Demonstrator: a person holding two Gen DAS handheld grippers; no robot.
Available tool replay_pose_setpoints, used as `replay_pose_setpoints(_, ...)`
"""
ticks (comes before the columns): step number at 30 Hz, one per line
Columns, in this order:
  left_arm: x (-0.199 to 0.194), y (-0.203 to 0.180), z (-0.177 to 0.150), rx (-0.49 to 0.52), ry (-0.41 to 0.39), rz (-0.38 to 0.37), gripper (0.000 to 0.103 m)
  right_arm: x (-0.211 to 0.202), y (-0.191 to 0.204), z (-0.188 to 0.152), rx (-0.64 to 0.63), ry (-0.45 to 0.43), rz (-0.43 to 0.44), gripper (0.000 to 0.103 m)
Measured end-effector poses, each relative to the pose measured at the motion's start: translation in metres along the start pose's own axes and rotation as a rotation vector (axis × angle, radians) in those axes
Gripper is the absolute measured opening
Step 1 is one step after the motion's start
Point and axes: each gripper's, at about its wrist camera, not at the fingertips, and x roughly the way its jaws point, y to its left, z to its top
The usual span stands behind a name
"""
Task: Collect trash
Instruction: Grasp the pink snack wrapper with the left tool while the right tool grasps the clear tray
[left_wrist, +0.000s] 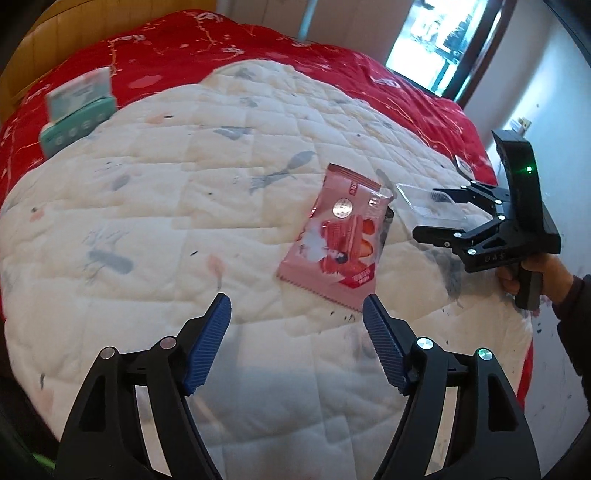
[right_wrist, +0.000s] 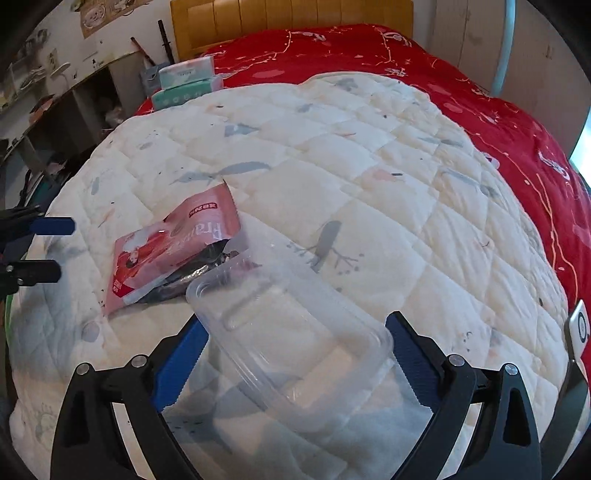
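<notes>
A pink snack wrapper (left_wrist: 340, 236) (right_wrist: 173, 247) lies flat on the white quilt (left_wrist: 166, 206), with a dark foil piece (right_wrist: 199, 273) sticking out at its edge. My left gripper (left_wrist: 296, 301) (right_wrist: 48, 248) hovers just short of the wrapper, open, with nothing between its blue pads. A clear plastic container (right_wrist: 288, 325) (left_wrist: 428, 201) rests on the quilt beside the wrapper. My right gripper (right_wrist: 295, 319) (left_wrist: 428, 212) is open, and its fingers (right_wrist: 406, 350) stand on either side of the container without visibly squeezing it. A hand (left_wrist: 532, 273) holds the right gripper's handle.
Two stacked green tissue packs (left_wrist: 77, 110) (right_wrist: 188, 83) sit at the far corner on the red blanket (left_wrist: 258, 48). A wooden headboard (right_wrist: 291, 22) stands behind, shelves (right_wrist: 66, 110) to the left, a window (left_wrist: 439, 44) to the right. A small white device (right_wrist: 580, 325) lies by the quilt's right edge.
</notes>
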Motion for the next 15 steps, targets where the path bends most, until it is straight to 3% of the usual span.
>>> replay_pose_setpoints(5, 0.017, -0.01, 0.011, 0.031, 0.023, -0.029, 0.077, -0.008, 0.004, -0.005, 0.017, -0.021, 0.025, 0.072)
replay_pose_setpoints(9, 0.035, -0.024, 0.022, 0.074, 0.045, -0.042, 0.081, -0.018, 0.013, -0.012, 0.017, -0.023, 0.0, 0.072)
replay_pose_setpoints(15, 0.062, -0.041, 0.034, 0.148, 0.064, 0.003, 0.085, -0.043, 0.013, -0.029, 0.075, -0.039, -0.01, 0.072)
